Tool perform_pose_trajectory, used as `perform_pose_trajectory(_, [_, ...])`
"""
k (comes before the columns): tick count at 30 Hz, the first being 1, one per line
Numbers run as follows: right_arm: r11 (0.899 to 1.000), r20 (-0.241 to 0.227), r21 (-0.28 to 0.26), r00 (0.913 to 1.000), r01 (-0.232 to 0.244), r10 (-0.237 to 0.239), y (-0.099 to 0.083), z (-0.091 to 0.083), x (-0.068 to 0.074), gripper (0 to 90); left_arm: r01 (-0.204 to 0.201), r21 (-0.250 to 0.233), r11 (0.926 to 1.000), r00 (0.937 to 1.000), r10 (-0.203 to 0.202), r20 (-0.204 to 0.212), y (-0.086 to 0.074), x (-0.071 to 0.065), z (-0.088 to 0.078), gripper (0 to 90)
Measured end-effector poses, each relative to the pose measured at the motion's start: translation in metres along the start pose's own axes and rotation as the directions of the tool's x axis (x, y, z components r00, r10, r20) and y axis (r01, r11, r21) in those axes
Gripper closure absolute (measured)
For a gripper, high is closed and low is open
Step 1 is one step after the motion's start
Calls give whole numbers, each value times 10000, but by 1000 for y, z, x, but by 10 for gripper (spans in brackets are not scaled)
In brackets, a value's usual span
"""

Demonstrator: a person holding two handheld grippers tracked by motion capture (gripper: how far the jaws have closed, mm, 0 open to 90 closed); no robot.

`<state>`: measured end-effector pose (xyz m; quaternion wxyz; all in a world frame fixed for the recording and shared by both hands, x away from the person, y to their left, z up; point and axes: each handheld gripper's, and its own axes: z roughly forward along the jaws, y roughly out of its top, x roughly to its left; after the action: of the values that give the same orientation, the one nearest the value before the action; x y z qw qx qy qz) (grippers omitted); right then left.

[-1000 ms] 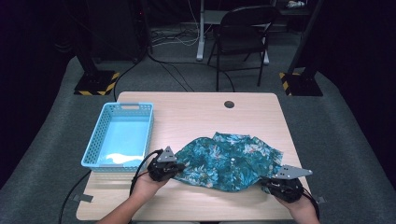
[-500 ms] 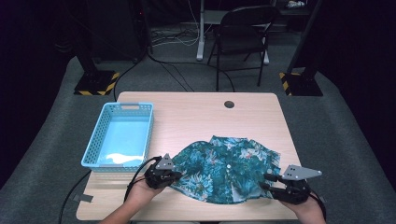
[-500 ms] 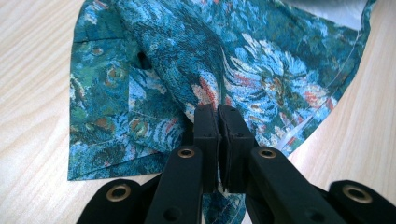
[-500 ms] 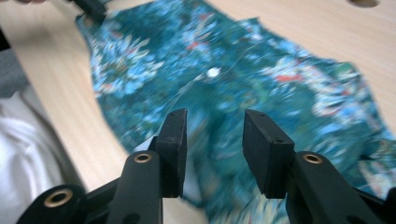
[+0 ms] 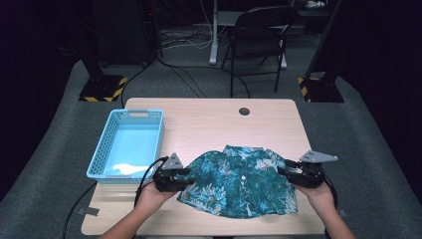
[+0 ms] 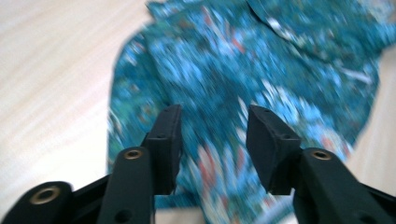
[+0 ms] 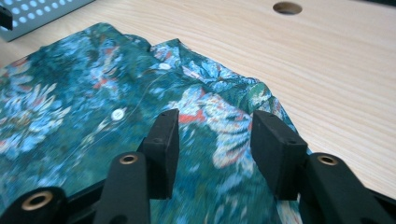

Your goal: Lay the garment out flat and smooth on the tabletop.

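A teal shirt with a flower print [image 5: 238, 180] lies spread flat on the near half of the wooden table [image 5: 209, 122], collar toward the far side. My left gripper [image 5: 183, 175] is at the shirt's left edge, its jaws just opened and apart over the cloth [image 6: 243, 79], gripping nothing. My right gripper [image 5: 283, 172] is at the shirt's right edge. Its jaws have also just been opening and stand apart above the fabric [image 7: 93, 116], near a white button [image 7: 117, 113], with no cloth pinched between them.
A light blue plastic basket [image 5: 127, 144] stands empty on the table's left side, its corner also seen as the basket [image 7: 42, 11] in the right gripper view. A round cable hole [image 5: 244, 111] is at the far edge. A black chair [image 5: 259, 40] stands beyond the table.
Both grippers have let go of the shirt, which now lies flatter and nearer the front edge. The right gripper has shifted outward to the right.
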<state>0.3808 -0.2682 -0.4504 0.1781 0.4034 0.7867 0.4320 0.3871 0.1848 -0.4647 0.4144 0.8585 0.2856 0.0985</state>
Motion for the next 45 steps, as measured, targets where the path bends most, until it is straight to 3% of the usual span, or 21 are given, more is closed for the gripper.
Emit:
perform_pose_trajectory(4, [9986, -100, 523, 9999, -101, 107, 1, 23, -11, 480, 254, -61, 9997, 9992, -255, -292, 14, 14, 20, 473])
perform_pose_trajectory(7, [9955, 175, 904, 9995, -271, 257, -2, 37, -19, 439, 412, 25, 9991, 9983, -411, -414, 20, 22, 37, 434])
perform_pose_trajectory(13, [9904, -2, 1088, 9963, -851, 856, -8, 43, -33, 402, 773, 18, 9970, 9965, -772, -320, 31, 31, 68, 367])
perform_pose_trajectory(18, [9848, -189, 1418, 9944, -999, 1036, -11, 45, -35, 425, 1045, 19, 9945, 9942, -1044, -247, 37, 36, 83, 363])
perform_pose_trajectory(21, [9836, -321, 1440, 9929, -1089, 1146, -12, 44, -36, 496, 1022, 53, 9948, 9948, -1021, -7, 38, 38, 88, 437])
perform_pose_trajectory(26, [9841, -442, 1478, 9934, -981, 1057, -13, 42, -36, 616, 823, -12, 9966, 9965, -823, 115, 39, 37, 90, 650])
perform_pose_trajectory(28, [9837, -350, 1501, 9938, -989, 1052, -13, 43, -37, 594, 793, -33, 9968, 9967, -792, 166, 39, 37, 89, 686])
perform_pose_trajectory(31, [9802, 6, 1468, 9910, -1327, 1341, -13, 45, -42, 459, 709, -10, 9975, 9974, -709, 121, 40, 36, 88, 749])
perform_pose_trajectory(36, [9681, -115, 1876, 9852, -1661, 1713, -19, 53, -49, 467, 526, 88, 9986, 9986, -526, -37, 38, 35, 89, 819])
perform_pose_trajectory(45, [9784, -362, 1846, 9942, -926, 1009, -19, 56, -40, 829, 477, 70, 9988, 9987, -475, -176, 37, 35, 89, 872])
